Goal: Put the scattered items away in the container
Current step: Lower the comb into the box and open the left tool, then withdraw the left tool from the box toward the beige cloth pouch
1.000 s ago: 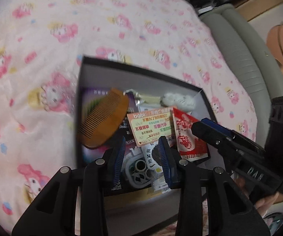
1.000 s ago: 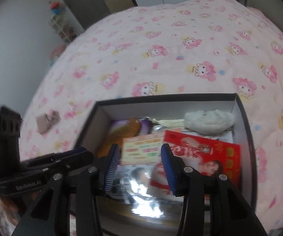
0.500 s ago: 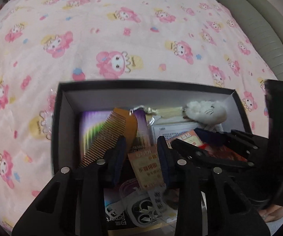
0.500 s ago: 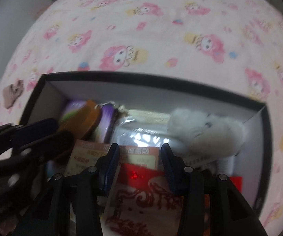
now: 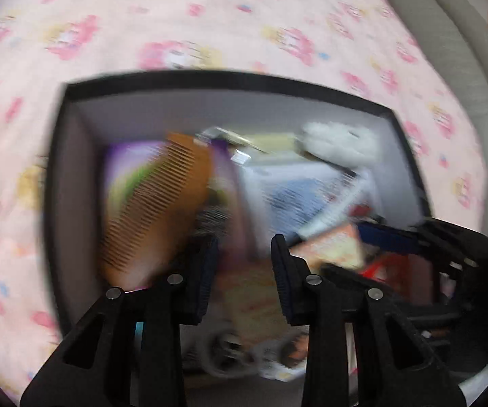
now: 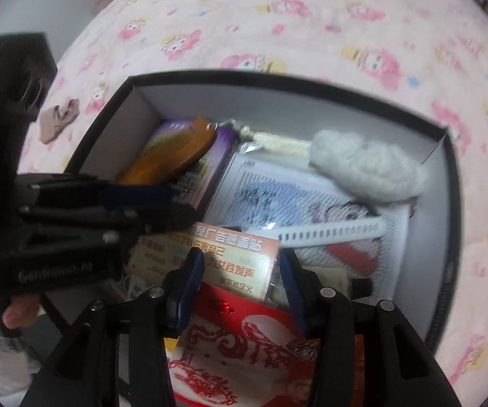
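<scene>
A black box (image 5: 210,78) with white inner walls (image 6: 278,101) lies on the pink bedspread. Inside it are a brown comb (image 5: 162,196) (image 6: 176,156), a white plush (image 5: 339,142) (image 6: 366,169), a white comb (image 6: 332,230), an orange card (image 6: 230,257), a red packet (image 6: 254,346) and printed sheets. My left gripper (image 5: 244,261) (image 6: 183,205) hangs open over the box's left half, beside the brown comb. My right gripper (image 6: 240,271) (image 5: 373,251) hovers over the orange card and red packet; its jaws are opening and grip nothing. The left wrist view is blurred.
The pink cartoon-print bedspread (image 6: 312,17) surrounds the box. A small brown object (image 6: 59,118) lies on it left of the box. A grey padded edge (image 5: 447,51) borders the bed on the right. A person's hand (image 6: 16,312) holds the left gripper.
Both grippers have sunk toward the box's contents, which now fill more of each view. The white comb and sheets have come into the right wrist view. The left wrist view has blurred.
</scene>
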Tool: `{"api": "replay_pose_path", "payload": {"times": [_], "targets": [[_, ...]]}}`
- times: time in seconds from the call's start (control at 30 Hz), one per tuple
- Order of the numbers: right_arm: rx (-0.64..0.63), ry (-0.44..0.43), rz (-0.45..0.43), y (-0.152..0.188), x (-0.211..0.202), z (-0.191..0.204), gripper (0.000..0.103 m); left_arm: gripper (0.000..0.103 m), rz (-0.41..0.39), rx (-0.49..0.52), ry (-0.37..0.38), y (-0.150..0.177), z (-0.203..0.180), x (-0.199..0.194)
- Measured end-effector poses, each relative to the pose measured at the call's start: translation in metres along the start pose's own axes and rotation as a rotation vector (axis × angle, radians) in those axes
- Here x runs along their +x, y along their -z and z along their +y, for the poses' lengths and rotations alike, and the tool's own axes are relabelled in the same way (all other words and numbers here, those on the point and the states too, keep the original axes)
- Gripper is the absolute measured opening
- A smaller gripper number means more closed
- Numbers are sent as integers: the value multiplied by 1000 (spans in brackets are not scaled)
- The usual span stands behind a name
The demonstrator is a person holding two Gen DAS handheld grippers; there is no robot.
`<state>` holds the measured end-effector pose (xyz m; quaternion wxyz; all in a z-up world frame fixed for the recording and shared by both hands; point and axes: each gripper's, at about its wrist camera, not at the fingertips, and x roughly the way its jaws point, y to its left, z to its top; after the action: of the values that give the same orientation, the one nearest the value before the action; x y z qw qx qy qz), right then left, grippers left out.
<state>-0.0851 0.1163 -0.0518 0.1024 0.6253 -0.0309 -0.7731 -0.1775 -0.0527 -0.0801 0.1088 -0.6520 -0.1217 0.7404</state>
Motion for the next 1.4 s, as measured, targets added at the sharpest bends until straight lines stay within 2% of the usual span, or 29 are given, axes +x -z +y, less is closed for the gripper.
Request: {"api": "replay_pose_path", "payload": {"times": [0.03, 0.13, 0.27, 0.4, 0.53, 0.7, 0.83, 1.1, 1.23, 1.4], "targets": [[-11, 35, -20, -3, -3, 3, 43, 31, -8, -22, -23, -2, 4, -1], [-36, 107, -51, -16, -9, 11, 43, 31, -11, -53, -15, -1, 8, -2], [-50, 142, -49, -23, -4, 20, 44, 33, -22, -37, -68, -4, 2, 3], [-13, 140, -48, -29, 2, 20, 44, 33, -30, -69, -52, -11, 4, 4], [42, 147, -91, -22, -6, 13, 45, 42, -120, -31, -37, 3, -11, -21], [114, 186, -197, -15, -33, 13, 52, 54, -244, 27, 30, 31, -19, -69], [91, 189, -277, -11, -59, 34, 55, 54, -313, 65, 35, 47, -15, -107], [34, 165, -345, -10, -82, 86, 56, 55, -396, 73, 29, 75, 20, -146], [-5, 132, -334, -11, -75, 119, 56, 55, -420, 32, 30, 93, 53, -156], [-98, 104, -331, -25, -59, 176, 56, 55, -471, -73, 13, 121, 112, -169]]}}
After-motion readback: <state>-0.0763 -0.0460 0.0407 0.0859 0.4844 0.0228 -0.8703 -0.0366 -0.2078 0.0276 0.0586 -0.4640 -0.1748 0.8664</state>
